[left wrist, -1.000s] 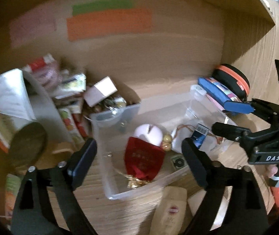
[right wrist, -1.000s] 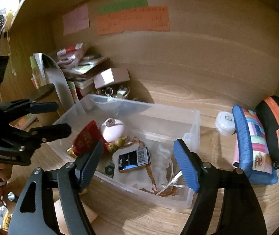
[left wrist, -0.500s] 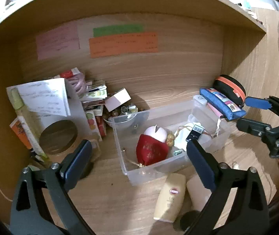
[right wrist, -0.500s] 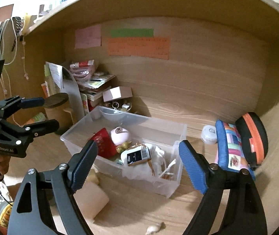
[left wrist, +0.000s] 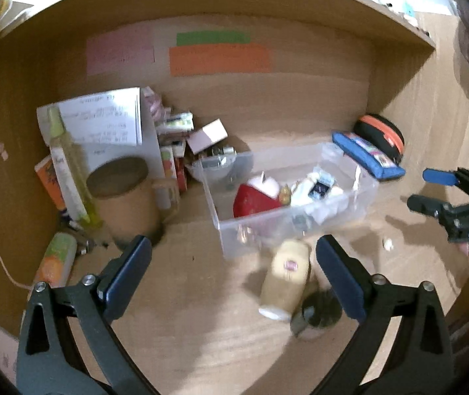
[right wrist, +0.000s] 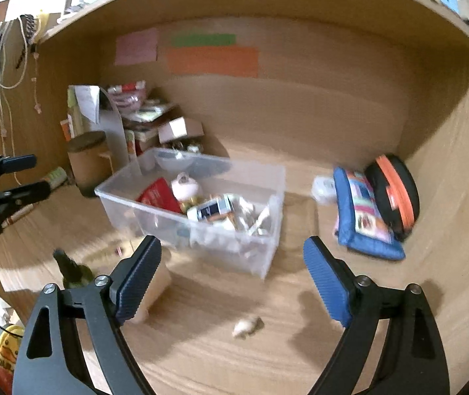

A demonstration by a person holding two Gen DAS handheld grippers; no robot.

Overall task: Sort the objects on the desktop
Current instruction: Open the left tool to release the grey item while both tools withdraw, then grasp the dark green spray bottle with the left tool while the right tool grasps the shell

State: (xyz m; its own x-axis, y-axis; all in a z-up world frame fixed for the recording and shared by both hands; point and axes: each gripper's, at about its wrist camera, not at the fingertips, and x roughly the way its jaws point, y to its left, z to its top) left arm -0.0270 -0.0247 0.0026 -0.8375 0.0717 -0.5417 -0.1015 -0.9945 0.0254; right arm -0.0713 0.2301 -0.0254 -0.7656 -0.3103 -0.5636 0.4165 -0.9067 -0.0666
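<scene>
A clear plastic bin (left wrist: 359,197) (right wrist: 274,204) stands mid-desk and holds a red pouch (left wrist: 251,199), a white round thing (right wrist: 185,184), a small dark carton (right wrist: 213,210) and white wrappings. A beige tube (left wrist: 284,279) lies in front of the bin, beside a dark round object (left wrist: 320,309). A small white scrap (right wrist: 247,326) lies on the desk. My left gripper (left wrist: 234,276) is open and empty, back from the bin. My right gripper (right wrist: 231,279) is open and empty, also in front of the bin.
A blue pencil case (right wrist: 363,217) and a black-and-orange case (right wrist: 396,194) lean at the right wall. A brown mug (left wrist: 125,197), papers, boxes and a green tube (left wrist: 69,168) crowd the back left. A wooden shelf wall with coloured notes (left wrist: 218,59) closes the back.
Both grippers have pulled back and up from the bin, so more of the desk shows. They stay open and empty. The things in the bin have not moved.
</scene>
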